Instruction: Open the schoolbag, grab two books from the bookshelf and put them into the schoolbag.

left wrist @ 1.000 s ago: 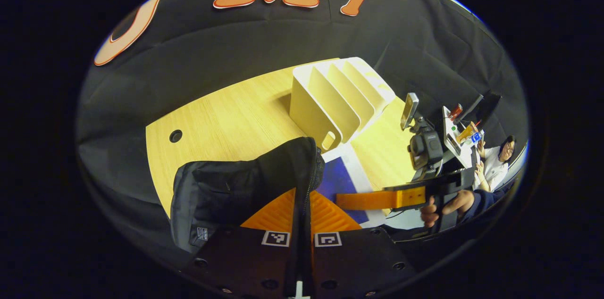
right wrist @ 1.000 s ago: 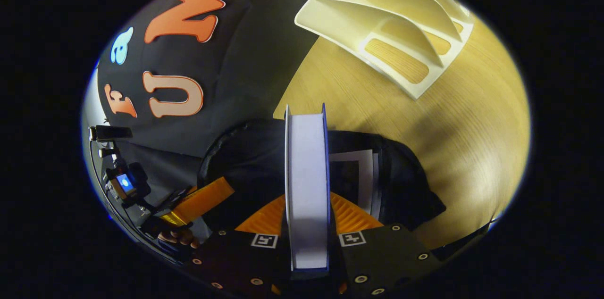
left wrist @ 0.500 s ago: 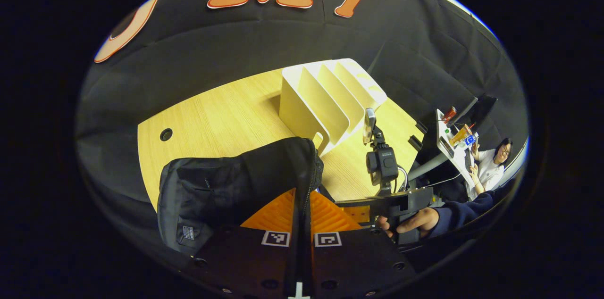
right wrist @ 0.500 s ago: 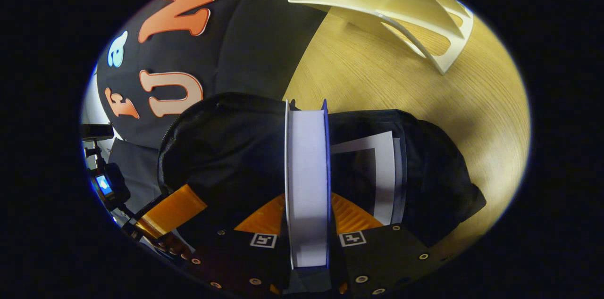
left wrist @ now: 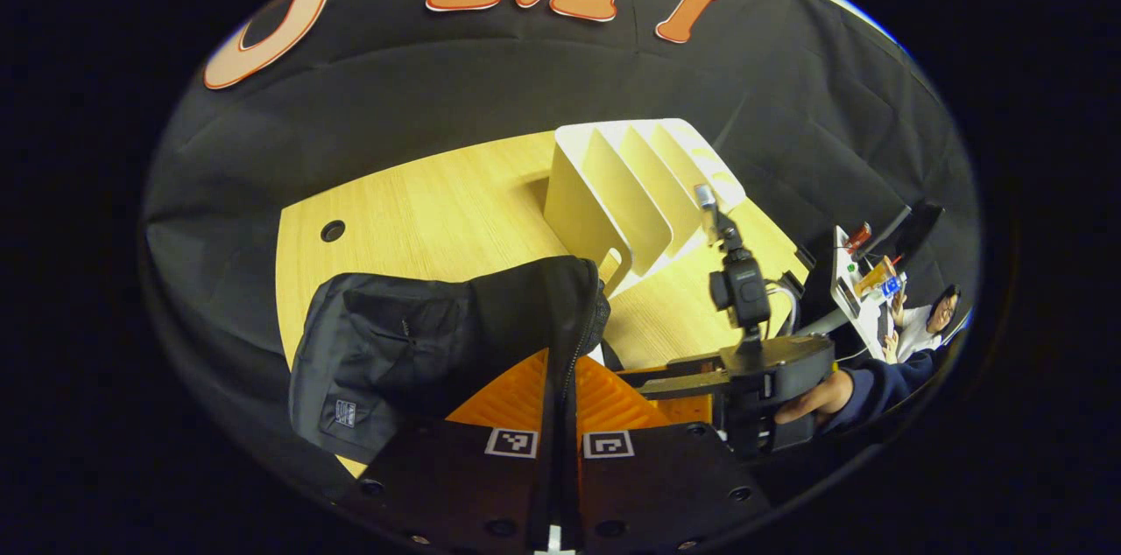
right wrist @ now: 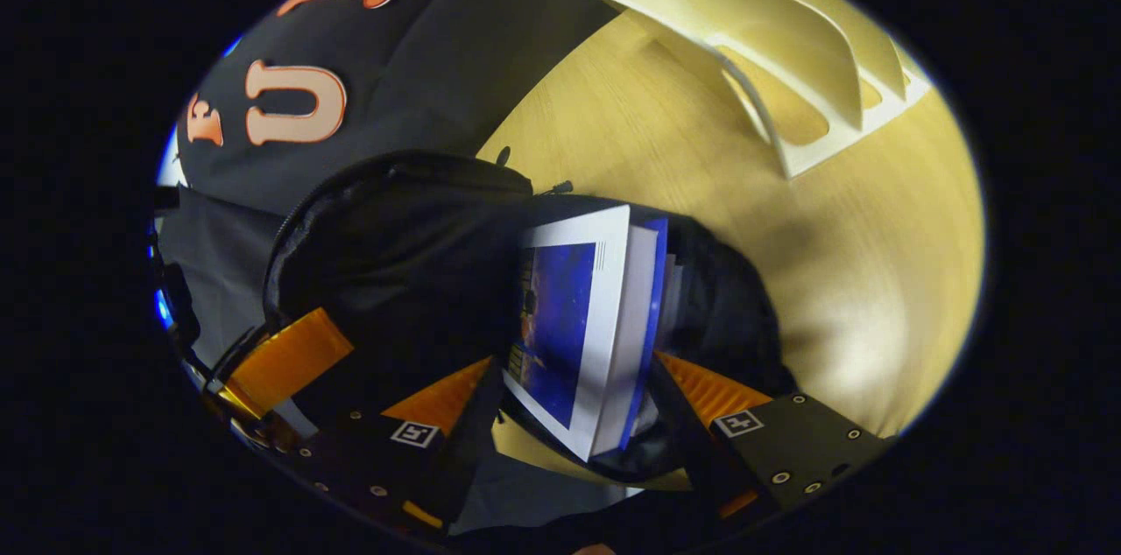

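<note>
My right gripper [right wrist: 574, 415] has just spread wide, releasing the blue book [right wrist: 582, 332] into the schoolbag [right wrist: 394, 257], whose zipper edge [left wrist: 569, 336] my left gripper [left wrist: 560, 402] stays clenched on, so both books look packed.

Book [right wrist: 585, 327] in schoolbag [right wrist: 412, 257] mouth; bookshelf [right wrist: 779, 73] behind, on table [right wrist: 876, 275].

Right gripper [right wrist: 574, 415] let go of book [right wrist: 582, 332].
Fingers spread wide now, were clamped on the book's edge a second ago. Book tilted over, cover showing, sitting in the open schoolbag [right wrist: 394, 257] mouth between the fingers.
</note>
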The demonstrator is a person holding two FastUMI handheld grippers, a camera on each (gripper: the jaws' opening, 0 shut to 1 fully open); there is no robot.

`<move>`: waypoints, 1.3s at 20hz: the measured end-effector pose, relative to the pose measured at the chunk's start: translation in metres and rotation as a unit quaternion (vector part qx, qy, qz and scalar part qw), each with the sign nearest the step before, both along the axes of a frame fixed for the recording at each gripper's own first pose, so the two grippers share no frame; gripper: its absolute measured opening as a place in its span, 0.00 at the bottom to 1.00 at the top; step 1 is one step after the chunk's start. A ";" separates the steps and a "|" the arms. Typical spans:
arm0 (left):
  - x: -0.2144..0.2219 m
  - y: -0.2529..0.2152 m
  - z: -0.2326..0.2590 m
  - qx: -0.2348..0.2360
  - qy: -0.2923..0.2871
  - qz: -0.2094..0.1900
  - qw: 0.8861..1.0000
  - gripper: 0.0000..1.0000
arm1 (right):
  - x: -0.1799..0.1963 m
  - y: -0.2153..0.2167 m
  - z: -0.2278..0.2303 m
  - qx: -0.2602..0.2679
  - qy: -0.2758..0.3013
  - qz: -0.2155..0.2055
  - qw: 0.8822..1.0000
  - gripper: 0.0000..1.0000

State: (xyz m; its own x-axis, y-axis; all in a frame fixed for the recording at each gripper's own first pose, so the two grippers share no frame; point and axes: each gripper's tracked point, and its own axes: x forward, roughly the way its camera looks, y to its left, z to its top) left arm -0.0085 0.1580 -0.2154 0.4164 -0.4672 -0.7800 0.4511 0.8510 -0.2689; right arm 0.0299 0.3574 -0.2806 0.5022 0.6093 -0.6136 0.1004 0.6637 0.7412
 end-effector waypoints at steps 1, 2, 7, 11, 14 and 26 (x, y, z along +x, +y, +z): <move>-0.001 0.000 -0.003 0.006 0.000 0.004 1.000 0.05 | -0.001 -0.009 0.003 -0.008 -0.004 0.002 1.000 0.98; -0.003 -0.004 -0.005 0.009 0.000 0.008 1.000 0.05 | -0.004 -0.021 0.005 -0.019 -0.007 0.000 1.000 0.98; -0.008 -0.018 -0.017 0.051 -0.005 0.021 0.998 0.06 | -0.003 -0.084 0.025 -0.058 -0.039 -0.017 0.997 0.98; -0.020 -0.047 -0.022 0.043 0.007 0.025 0.999 0.17 | -0.003 -0.142 0.049 -0.096 -0.076 -0.036 0.992 0.98; -0.025 -0.074 -0.012 0.026 0.003 0.026 0.999 0.41 | -0.005 -0.184 0.071 -0.121 -0.100 -0.048 0.986 0.98; 0.011 -0.174 0.093 -0.013 -0.186 0.109 0.977 0.93 | -0.002 -0.292 0.176 -0.227 -0.276 -0.076 0.931 0.98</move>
State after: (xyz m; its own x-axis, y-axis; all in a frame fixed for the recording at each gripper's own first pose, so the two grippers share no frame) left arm 0.0025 -0.0158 -0.1222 0.7597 -0.3536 -0.5457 0.3311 0.9326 -0.1434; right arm 0.0283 0.0651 -0.1045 0.8764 0.2466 -0.4137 -0.0950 0.9306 0.3535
